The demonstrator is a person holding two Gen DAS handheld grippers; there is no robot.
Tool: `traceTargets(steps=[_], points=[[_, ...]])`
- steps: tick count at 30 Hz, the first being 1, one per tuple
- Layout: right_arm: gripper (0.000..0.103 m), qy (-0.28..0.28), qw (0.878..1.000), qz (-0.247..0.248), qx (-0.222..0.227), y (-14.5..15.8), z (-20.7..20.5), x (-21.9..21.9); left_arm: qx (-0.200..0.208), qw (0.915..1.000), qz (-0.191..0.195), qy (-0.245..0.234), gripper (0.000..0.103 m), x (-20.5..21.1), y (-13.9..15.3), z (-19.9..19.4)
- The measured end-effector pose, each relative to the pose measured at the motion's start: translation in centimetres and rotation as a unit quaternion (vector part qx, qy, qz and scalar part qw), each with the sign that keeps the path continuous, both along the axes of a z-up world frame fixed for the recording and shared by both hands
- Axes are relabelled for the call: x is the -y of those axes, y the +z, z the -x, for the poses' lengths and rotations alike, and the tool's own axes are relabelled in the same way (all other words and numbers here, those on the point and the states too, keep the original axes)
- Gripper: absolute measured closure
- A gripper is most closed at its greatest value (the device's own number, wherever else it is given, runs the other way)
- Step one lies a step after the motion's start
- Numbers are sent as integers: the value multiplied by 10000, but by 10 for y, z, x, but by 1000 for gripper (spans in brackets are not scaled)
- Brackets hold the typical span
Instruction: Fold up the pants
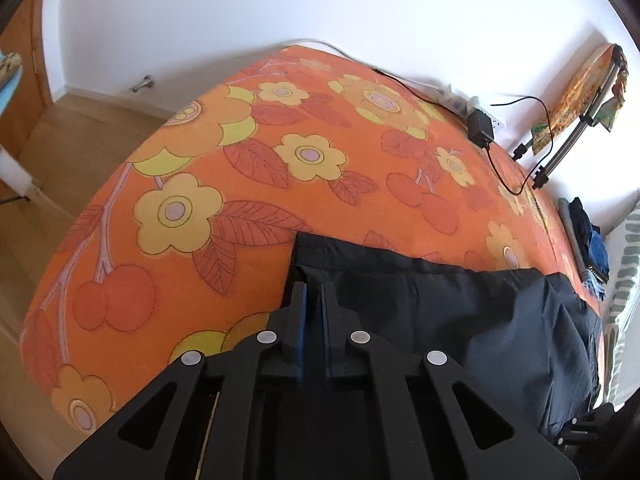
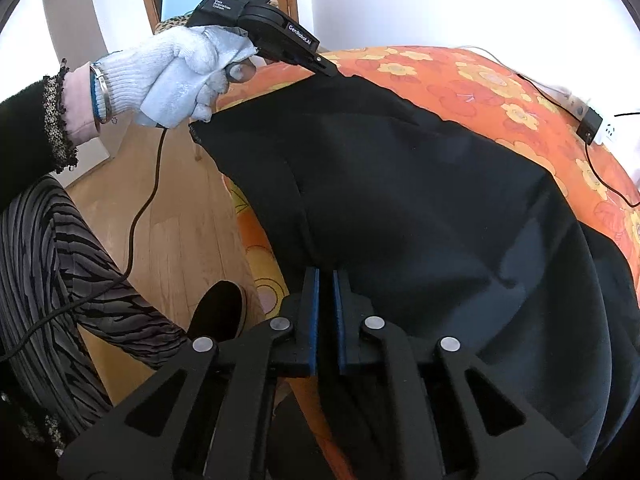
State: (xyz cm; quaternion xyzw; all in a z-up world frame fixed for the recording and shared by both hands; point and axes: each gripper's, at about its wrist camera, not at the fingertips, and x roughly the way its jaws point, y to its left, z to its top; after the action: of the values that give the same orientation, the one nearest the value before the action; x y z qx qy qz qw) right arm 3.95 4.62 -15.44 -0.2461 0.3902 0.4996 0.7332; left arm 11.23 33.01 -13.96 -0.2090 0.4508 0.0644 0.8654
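Note:
Dark pants (image 1: pixel 440 312) lie spread on a bed with an orange flowered cover (image 1: pixel 240 160). In the left wrist view my left gripper (image 1: pixel 314 286) is shut on a raised fold at the pants' left corner. The right wrist view shows the pants (image 2: pixel 400 200) draped over the near bed edge. There my right gripper (image 2: pixel 326 276) is shut on the cloth's near edge, which bunches up into its tips. A white-gloved hand (image 2: pixel 180 68) holds the left gripper (image 2: pixel 330 69), whose tip pinches the pants' far corner.
A black power adapter (image 1: pixel 482 126) with its cable lies on the bed's far side by the wall. Piled clothes (image 1: pixel 592 240) sit at the right. A wooden floor (image 2: pixel 180 220) lies left of the bed, with a person's striped leg (image 2: pixel 52 280) and dark shoe (image 2: pixel 218 312).

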Motion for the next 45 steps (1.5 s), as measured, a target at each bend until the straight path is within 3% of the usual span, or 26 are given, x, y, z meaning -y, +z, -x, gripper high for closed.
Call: traceTargets(steps=[1, 4, 7, 18, 22, 24, 32, 37, 40, 41, 45], points=[[95, -2, 10000, -7, -4, 0, 1, 0, -40, 10000, 9, 14, 87, 0, -1, -1], [95, -20, 10000, -13, -2, 0, 1, 0, -91, 9999, -31, 66, 86, 0, -5, -3], [95, -46, 10000, -24, -1, 1, 2, -1, -187, 9987, -474, 21, 97, 7, -5, -5], [99, -109, 9999, -66, 9, 3, 6, 0, 112, 9989, -432, 103, 101, 3, 6, -6], [99, -126, 9999, -79, -42, 3, 6, 0, 201, 9997, -130, 64, 101, -1, 10, -7], [99, -128, 9999, -61, -9, 2, 6, 0, 181, 9997, -173, 69, 101, 0, 9, -8], [99, -99, 9999, -69, -87, 1, 4, -1, -145, 9998, 55, 96, 76, -1, -6, -10], [99, -91, 9999, -74, -98, 0, 3, -1, -161, 9991, -378, -83, 76, 10, -7, -12], [99, -91, 9999, -69, -71, 0, 4, -1, -171, 9964, -814, -170, 92, 18, -8, -12], [99, -105, 9999, -70, -62, -1, 3, -1, -152, 9967, -786, -145, 98, 17, -7, -11], [99, -204, 9997, -86, -41, 0, 2, 1, 42, 9963, -852, 79, 102, 8, 3, -9]])
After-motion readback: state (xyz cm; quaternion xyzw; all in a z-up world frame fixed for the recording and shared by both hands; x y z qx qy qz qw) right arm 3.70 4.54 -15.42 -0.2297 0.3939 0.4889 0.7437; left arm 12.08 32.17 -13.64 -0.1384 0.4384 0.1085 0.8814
